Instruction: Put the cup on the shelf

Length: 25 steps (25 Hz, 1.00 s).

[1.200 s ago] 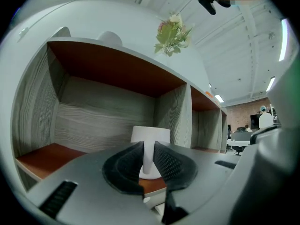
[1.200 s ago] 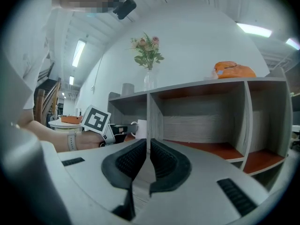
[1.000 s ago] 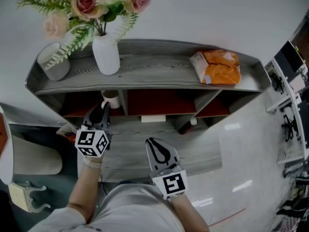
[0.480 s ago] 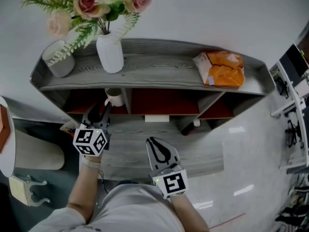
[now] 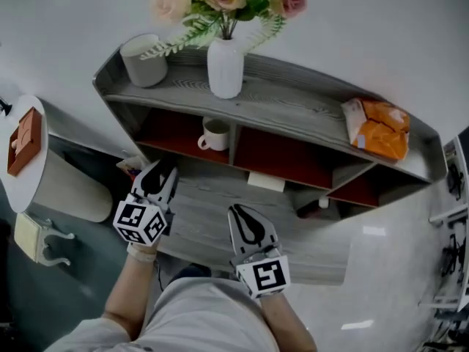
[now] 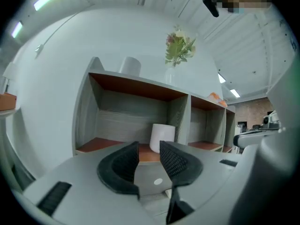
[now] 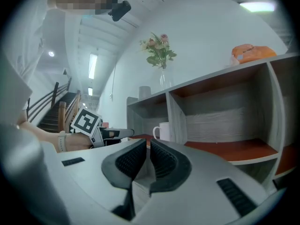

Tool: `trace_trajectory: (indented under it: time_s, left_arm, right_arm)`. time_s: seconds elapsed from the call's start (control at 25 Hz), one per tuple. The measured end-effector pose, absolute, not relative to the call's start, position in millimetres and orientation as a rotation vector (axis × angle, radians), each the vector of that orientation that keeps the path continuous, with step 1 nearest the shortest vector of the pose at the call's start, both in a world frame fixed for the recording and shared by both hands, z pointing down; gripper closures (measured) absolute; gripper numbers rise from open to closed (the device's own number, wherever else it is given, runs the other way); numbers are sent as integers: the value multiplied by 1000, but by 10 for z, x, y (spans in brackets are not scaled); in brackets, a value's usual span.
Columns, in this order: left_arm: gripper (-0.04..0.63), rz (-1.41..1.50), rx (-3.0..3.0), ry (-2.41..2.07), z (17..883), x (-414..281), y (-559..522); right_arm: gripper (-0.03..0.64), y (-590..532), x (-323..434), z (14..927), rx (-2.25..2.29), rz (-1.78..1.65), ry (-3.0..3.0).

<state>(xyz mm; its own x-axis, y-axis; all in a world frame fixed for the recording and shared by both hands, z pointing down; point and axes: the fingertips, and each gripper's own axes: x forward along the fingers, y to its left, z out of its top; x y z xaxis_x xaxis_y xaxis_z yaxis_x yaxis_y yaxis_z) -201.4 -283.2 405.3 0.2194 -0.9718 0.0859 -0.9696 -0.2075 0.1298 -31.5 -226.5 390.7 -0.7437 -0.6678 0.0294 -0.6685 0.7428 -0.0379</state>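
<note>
The white cup (image 5: 215,134) stands upright in the left compartment of the grey shelf (image 5: 293,112), on its red-brown floor next to the divider. My left gripper (image 5: 160,173) is open and empty, a short way in front of that compartment. In the left gripper view the cup (image 6: 162,137) shows beyond the open jaws of the left gripper (image 6: 149,146), apart from them. My right gripper (image 5: 240,213) hovers over the low grey board with its jaws together and nothing in them. The right gripper view shows the cup (image 7: 162,131) past the divider and the left gripper (image 7: 115,133) beside it.
On the shelf top stand a white vase of roses (image 5: 225,68), a grey pot (image 5: 143,59) and an orange bag (image 5: 379,129). A round white table (image 5: 33,160) is at the left. A small bottle (image 5: 319,204) sits low under the right compartment.
My left gripper has opened and drawn back from the cup, which now stands alone in the left compartment. The head view has tilted and shifted. The right gripper has hardly moved.
</note>
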Motion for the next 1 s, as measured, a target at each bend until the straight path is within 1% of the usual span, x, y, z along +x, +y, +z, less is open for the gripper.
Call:
trace_trajectory:
  time_s: [0.2,0.36,0.48,1.0]
  left_arm:
    - [488,-50,2217,-1974,4113,-2226,-2293]
    - [551,-75,2122,-2062,4125,-2338,-1858]
    - [571,-96,2056,-2101,4159,-2382,-1542]
    - [578,-96,1874,-2273,4271,-2439,-527]
  right_arm:
    - [581,-2085,-555,3920,940,87,-3002]
    - [581,-1962,-727,3977,812,124,-3044]
    - [581,-1902,-883,4001,725,152,-3071]
    - [581,-1345,-1413,4141,299,120,-3122]
